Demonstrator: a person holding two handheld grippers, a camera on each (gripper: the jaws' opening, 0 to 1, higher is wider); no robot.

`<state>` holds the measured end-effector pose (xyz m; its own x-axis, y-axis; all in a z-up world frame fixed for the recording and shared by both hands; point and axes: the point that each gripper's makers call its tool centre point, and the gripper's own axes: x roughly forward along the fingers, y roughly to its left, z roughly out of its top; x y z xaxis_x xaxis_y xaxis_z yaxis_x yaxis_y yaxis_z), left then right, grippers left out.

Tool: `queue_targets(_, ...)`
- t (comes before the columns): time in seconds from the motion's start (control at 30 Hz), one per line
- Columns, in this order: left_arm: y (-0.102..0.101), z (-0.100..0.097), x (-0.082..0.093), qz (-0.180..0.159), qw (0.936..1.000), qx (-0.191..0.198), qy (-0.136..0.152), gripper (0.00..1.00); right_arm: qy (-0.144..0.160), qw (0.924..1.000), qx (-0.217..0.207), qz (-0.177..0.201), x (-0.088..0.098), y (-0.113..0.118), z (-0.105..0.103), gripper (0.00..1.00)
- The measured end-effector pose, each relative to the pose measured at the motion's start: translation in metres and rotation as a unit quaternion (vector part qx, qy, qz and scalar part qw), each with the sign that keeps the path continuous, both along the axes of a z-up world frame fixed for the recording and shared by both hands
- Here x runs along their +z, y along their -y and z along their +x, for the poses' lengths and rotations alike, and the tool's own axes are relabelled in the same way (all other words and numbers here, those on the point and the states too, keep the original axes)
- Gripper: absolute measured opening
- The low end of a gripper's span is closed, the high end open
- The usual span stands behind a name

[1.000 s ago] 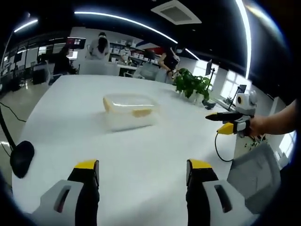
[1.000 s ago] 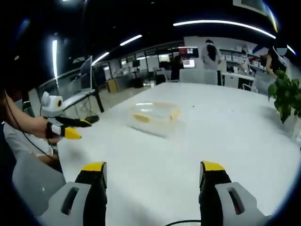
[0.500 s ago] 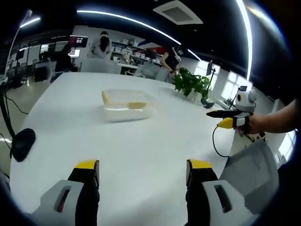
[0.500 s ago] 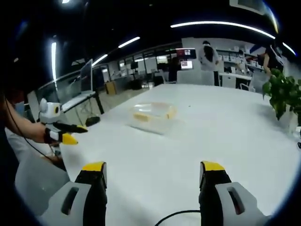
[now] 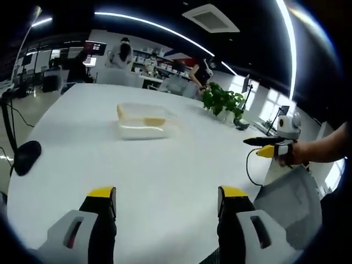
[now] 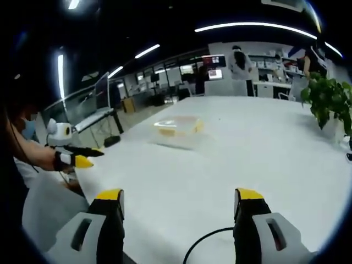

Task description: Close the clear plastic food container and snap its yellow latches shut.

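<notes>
The clear plastic food container with yellow latches sits on the white table, lid on top, well ahead of both grippers; in the right gripper view the container lies left of centre. My left gripper is open and holds nothing, over the near table edge. My right gripper is open too, and empty. The right gripper shows at the right of the left gripper view, held in a hand. The left gripper shows at the left of the right gripper view.
A black mouse-like object lies near the table's left edge. Potted green plants stand at the far right of the table. A black cable loops by my right gripper. People and desks fill the office behind.
Both views have drawn back from the container, so it looks smaller and farther away. The container itself has not moved. Both grippers stay open.
</notes>
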<state>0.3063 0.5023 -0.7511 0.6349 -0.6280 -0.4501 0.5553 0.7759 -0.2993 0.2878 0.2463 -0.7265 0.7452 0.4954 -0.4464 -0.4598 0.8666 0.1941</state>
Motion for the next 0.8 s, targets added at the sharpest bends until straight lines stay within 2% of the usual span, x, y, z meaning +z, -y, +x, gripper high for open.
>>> queue_targets(0.13, -0.001, -0.004, 0.006, 0.000, 0.9999, 0.007, 0.013, 0.71, 0.000, 0.9999, 0.014, -0.001, 0.001, -0.005, -0.007, 0.83)
queue_targets(0.23, -0.002, -0.008, 0.008, -0.013, 0.9997, 0.018, 0.009, 0.71, 0.009, 0.9993, 0.036, -0.006, 0.002, -0.010, -0.015, 0.83)
queue_targets(0.5, 0.006, -0.022, 0.009, -0.015, 0.9997, 0.015, 0.011, 0.71, 0.004, 0.9980, 0.062, -0.011, -0.002, -0.017, -0.028, 0.85)
queue_targets(0.6, 0.009, -0.025, 0.009, -0.024, 0.9996, 0.016, 0.005, 0.71, 0.004, 0.9979, 0.064, -0.009, -0.002, -0.019, -0.029, 0.85)
queue_targets(0.8, 0.020, -0.035, 0.006, -0.024, 0.9997, 0.011, 0.001, 0.71, -0.013, 0.9977, 0.066, -0.009, -0.014, -0.017, -0.033, 0.85)
